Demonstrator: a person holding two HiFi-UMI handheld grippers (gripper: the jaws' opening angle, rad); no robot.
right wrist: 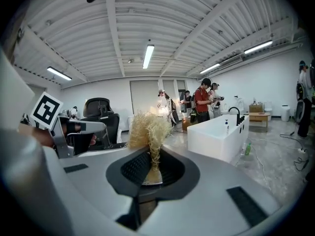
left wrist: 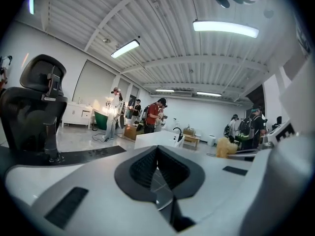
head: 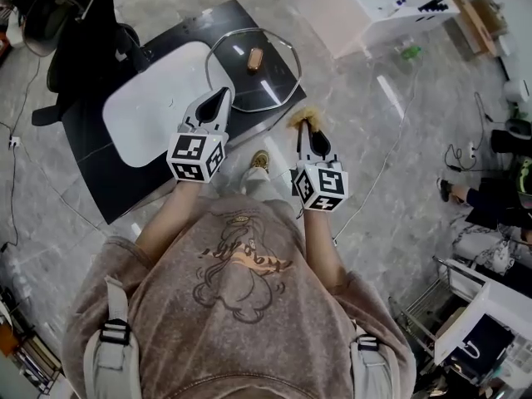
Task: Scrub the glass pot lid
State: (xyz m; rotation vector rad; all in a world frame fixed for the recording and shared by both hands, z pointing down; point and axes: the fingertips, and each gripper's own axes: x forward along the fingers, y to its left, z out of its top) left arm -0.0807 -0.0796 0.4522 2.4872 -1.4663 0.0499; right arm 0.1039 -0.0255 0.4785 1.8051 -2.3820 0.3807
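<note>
The glass pot lid (head: 264, 88), with a brown knob (head: 254, 58), lies flat on the far right part of a black table (head: 100, 173). Beside it on the table lies a white board (head: 154, 102). My left gripper (head: 223, 96) is shut and empty, its tips just short of the lid's near rim; in its own view the jaws (left wrist: 157, 150) meet with nothing between them. My right gripper (head: 304, 125) hangs off the table's right edge, shut on a straw-coloured fibre scrubber (head: 301, 117). The scrubber (right wrist: 147, 131) sticks up from the closed jaws. It also shows as a tuft, the scrubber (left wrist: 226, 147).
A black office chair (head: 75, 23) stands behind the table. A white sink counter (head: 374, 2) with a tap is at the far right, and a green bottle (head: 407, 52) and cables (head: 391, 148) lie on the floor. People (left wrist: 155, 114) stand in the background.
</note>
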